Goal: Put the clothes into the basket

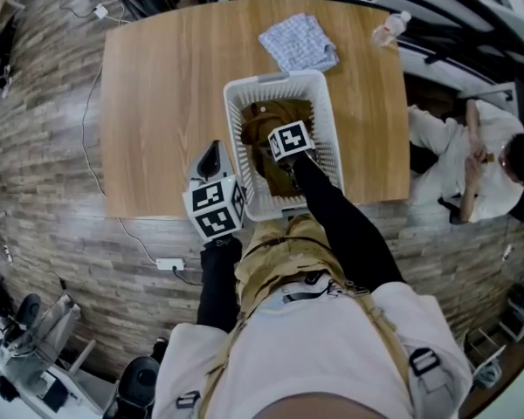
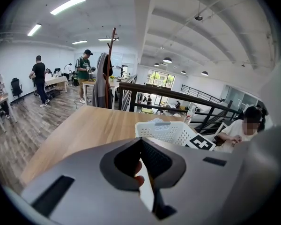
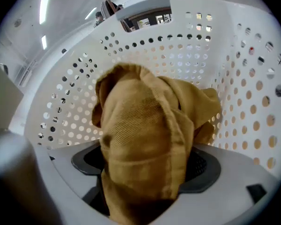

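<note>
Brown cloth [image 1: 275, 116]: bunched inside the basket, lying loose between the right gripper's jaws.
Basket [image 1: 284, 81]: white, perforated, on the table [image 1: 166, 103] at its near edge.
Right gripper [image 1: 286, 166]: pointing down into the basket, jaws spread wide.
Left gripper [image 1: 211, 157]: just left of the basket, jaws pressed together, nothing between them.
Blue cloth [image 1: 299, 42]: on the table, just beyond the basket's far rim.

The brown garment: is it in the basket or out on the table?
In the basket. The brown garment is inside the white basket, its perforated walls rising around it in the right gripper view.
</note>
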`<state>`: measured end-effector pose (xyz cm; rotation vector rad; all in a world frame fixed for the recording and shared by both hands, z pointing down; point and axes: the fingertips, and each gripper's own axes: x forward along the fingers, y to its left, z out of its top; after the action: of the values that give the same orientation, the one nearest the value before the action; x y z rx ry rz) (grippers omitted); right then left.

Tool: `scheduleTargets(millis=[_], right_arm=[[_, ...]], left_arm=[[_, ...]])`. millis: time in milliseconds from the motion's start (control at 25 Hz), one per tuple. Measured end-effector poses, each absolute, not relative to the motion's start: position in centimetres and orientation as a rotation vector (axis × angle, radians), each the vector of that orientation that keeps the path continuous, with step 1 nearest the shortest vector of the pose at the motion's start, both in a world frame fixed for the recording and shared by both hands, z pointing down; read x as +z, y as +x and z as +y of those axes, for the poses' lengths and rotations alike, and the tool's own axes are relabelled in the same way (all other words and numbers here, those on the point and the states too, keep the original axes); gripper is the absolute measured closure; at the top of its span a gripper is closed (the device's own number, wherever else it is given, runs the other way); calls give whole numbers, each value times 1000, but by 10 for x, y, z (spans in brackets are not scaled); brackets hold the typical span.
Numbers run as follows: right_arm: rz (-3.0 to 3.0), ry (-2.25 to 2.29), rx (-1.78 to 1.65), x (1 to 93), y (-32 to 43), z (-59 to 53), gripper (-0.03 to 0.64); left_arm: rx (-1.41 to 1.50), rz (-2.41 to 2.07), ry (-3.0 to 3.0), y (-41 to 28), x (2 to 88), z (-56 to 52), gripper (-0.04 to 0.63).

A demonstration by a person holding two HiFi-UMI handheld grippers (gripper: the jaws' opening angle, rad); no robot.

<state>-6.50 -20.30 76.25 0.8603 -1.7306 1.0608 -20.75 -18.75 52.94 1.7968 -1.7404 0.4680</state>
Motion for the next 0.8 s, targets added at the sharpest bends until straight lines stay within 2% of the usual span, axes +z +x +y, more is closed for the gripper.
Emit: scheduleTargets(millis=[240,520,680,800], right_arm=[[-1835,877,1034,698,-58,-199,173],[-2096,1085,884,575,-36,-229,194],[-2264,1193,714,502,-27,-243,355],[-2332,1298,600,458,-17,-251,516]], left_arm=[[412,-1718,1861,-192,513,-199,594],[332,-1695,2019,-150,460,-222,594],[291,-1690,2085,-132,431,-226,594],[271,-1690,2126,-120,413,-229,594]])
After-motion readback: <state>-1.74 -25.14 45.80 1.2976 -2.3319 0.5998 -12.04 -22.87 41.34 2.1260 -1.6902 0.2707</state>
